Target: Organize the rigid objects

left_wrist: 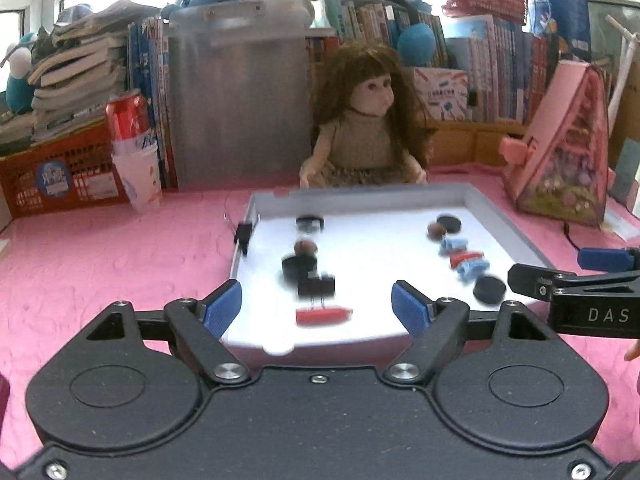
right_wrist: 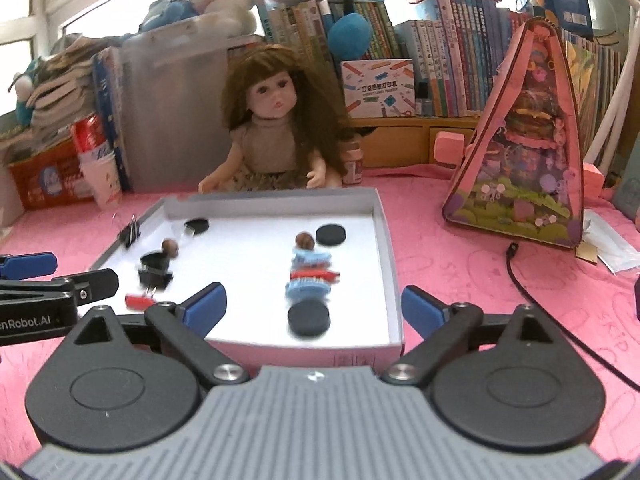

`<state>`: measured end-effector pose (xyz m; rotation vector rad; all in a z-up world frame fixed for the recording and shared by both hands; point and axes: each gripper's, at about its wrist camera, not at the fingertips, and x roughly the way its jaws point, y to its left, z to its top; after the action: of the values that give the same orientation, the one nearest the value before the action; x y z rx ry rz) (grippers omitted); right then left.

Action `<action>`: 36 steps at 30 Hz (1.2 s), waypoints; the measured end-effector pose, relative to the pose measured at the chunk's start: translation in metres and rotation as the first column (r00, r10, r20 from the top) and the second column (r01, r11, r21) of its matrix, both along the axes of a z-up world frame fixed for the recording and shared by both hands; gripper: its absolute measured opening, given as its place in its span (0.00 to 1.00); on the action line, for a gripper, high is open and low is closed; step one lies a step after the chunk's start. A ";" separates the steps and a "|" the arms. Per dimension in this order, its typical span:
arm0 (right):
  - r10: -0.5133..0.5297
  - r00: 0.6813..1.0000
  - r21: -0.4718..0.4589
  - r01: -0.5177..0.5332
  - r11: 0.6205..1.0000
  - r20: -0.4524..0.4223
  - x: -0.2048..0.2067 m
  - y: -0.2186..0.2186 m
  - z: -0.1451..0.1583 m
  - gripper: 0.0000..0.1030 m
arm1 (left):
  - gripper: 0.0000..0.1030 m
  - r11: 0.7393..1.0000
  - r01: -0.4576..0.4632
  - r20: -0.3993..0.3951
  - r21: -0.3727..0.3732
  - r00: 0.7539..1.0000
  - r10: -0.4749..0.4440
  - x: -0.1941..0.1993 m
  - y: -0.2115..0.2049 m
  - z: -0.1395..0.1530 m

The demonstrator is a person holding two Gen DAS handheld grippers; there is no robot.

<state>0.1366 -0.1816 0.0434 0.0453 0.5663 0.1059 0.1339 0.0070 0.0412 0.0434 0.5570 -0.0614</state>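
L gripper [left_wrist: 318,306] fingers spread, empty, low over tray [right_wrist: 386,240] near edge on pink surface. Clip [right_wrist: 130,232] sits on left rim; small pieces lie in 2 loose rows inside. R gripper [right_wrist: 314,304] also spread, empty. Risk: grippers near each other, could bump & scatter pucks [right_wrist: 309,317].

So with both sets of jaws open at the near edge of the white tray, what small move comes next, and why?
Probably ease the left gripper forward and down over the red piece. It lies loose nearest that gripper, just ahead of its open, empty jaws, apart from the tidy row on the white tray's right side.
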 end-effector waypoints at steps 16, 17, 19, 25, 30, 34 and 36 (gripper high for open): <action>0.018 0.998 -0.046 -0.021 0.999 -0.064 -0.025 0.017 -0.034 1.00 | 0.78 0.999 -0.043 -0.081 -0.018 0.996 0.041 -0.026 0.013 -0.043; 0.019 0.998 -0.046 -0.022 0.999 -0.068 -0.025 0.018 -0.035 1.00 | 0.78 0.999 -0.045 -0.081 -0.016 0.996 0.043 -0.025 0.013 -0.044; 0.016 0.997 -0.050 -0.020 0.999 -0.075 -0.024 0.019 -0.037 1.00 | 0.78 0.999 -0.053 -0.083 -0.011 0.995 0.052 -0.024 0.014 -0.047; -0.006 0.995 -0.050 0.001 0.999 -0.101 -0.022 0.021 -0.044 1.00 | 0.79 0.997 -0.073 -0.088 0.005 0.993 0.074 -0.020 0.017 -0.054; -0.015 0.992 -0.058 0.007 0.998 -0.127 -0.018 0.021 -0.047 1.00 | 0.82 0.996 -0.089 -0.102 -0.022 0.991 0.087 -0.017 0.024 -0.057; -0.016 0.991 -0.081 0.005 0.997 -0.135 -0.018 0.024 -0.048 1.00 | 0.84 0.996 -0.090 -0.107 -0.019 0.990 0.087 -0.015 0.024 -0.058; -0.017 0.990 -0.092 0.004 0.996 -0.138 -0.017 0.026 -0.049 1.00 | 0.85 0.996 -0.089 -0.109 -0.021 0.990 0.087 -0.015 0.024 -0.058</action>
<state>0.1192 -0.1559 -0.0053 -0.0341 0.7088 0.0665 0.1189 0.0307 -0.0168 -0.0097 0.6651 0.0152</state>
